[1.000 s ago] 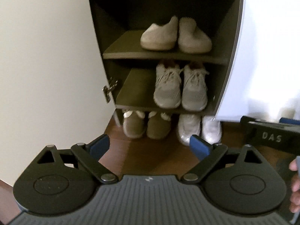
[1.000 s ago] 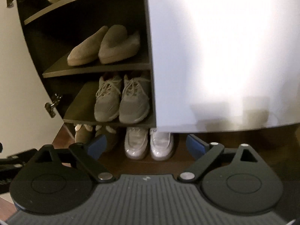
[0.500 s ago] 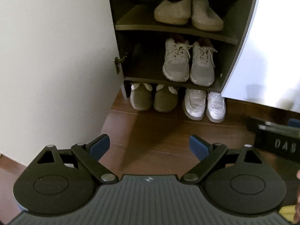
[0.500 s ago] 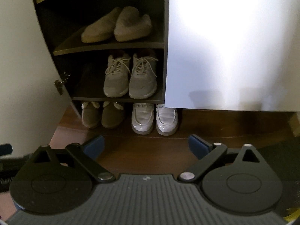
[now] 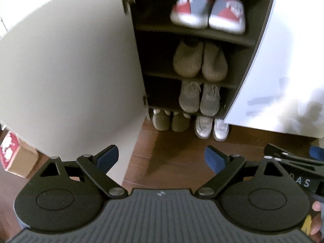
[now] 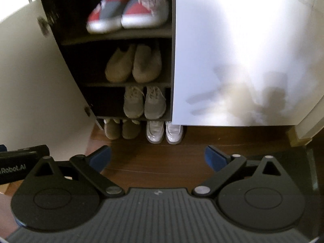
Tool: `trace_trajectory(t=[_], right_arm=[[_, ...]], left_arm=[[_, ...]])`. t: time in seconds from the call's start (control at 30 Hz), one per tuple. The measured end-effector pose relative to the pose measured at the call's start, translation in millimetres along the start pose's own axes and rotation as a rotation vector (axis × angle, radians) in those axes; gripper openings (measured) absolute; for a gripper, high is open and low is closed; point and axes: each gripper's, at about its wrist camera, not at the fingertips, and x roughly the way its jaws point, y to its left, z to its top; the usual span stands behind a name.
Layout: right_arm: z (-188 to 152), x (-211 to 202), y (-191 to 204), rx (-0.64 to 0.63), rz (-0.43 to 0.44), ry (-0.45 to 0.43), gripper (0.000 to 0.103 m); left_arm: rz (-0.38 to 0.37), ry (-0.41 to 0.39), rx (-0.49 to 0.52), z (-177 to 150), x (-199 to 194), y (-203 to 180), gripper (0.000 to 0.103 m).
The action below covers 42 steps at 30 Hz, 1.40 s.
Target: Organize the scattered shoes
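Note:
An open dark shoe cabinet (image 5: 141, 64) (image 6: 81, 85) holds paired shoes. Red and grey sneakers (image 5: 206, 12) (image 6: 127, 12) sit on the top shelf, beige slippers (image 5: 199, 61) (image 6: 133, 64) below them, grey sneakers (image 5: 199, 99) (image 6: 144, 103) on the lowest shelf. On the floor under it stand brown ankle shoes (image 5: 170, 119) (image 6: 121, 129) and white sneakers (image 5: 211, 126) (image 6: 164, 131). My left gripper (image 5: 162, 160) and right gripper (image 6: 158, 158) are both open and empty, held well back from the cabinet above the wooden floor.
The white cabinet door (image 5: 70, 70) stands open on the left; the closed white door (image 6: 243, 50) is on the right. A cardboard box (image 5: 16, 158) sits at the far left on the floor. The right gripper's body (image 5: 297, 168) shows beside the left one.
Both grippers have pulled back and tilted up from the cabinet. The shoes look smaller, and the top shelf with the red sneakers has come into view.

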Motion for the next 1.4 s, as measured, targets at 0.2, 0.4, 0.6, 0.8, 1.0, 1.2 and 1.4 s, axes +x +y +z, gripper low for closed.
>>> trace_trajectory(t=[0.2,0.4,0.6,0.8,1.0,1.2,1.4], right_arm=[[24,-105,16,0.001,-0.018,-0.062,0.102],[29,-178,29,0.054,-0.030,-0.079,0.102],[29,-211,34,0.067,-0.020,-0.083,0.102],[19,-227,30,0.009,-0.002,-0.063,0.102],[6,-252,7,-0.008,0.018,-0.041,0.102],[2,-286,-23,-0.044,0.046,-0.067,0.102],[0,-317,-55,-0.076,0.081,-0.083,0.102]], left_arm=[[-0.008,-0.030,0.004,11,-88,33,0.093],[-0.006,-0.048,0.031,14,-145,63,0.093],[-0.014,-0.050,0.019,17,-178,72,0.093],[-0.020,-0.042,-0.021,8,-196,66,0.093],[-0.004,-0.064,-0.014,-3,-218,42,0.096],[0.036,-0.075,-0.041,-10,-250,19,0.096],[0.021,-0.110,0.003,-17,-281,-5,0.096]])
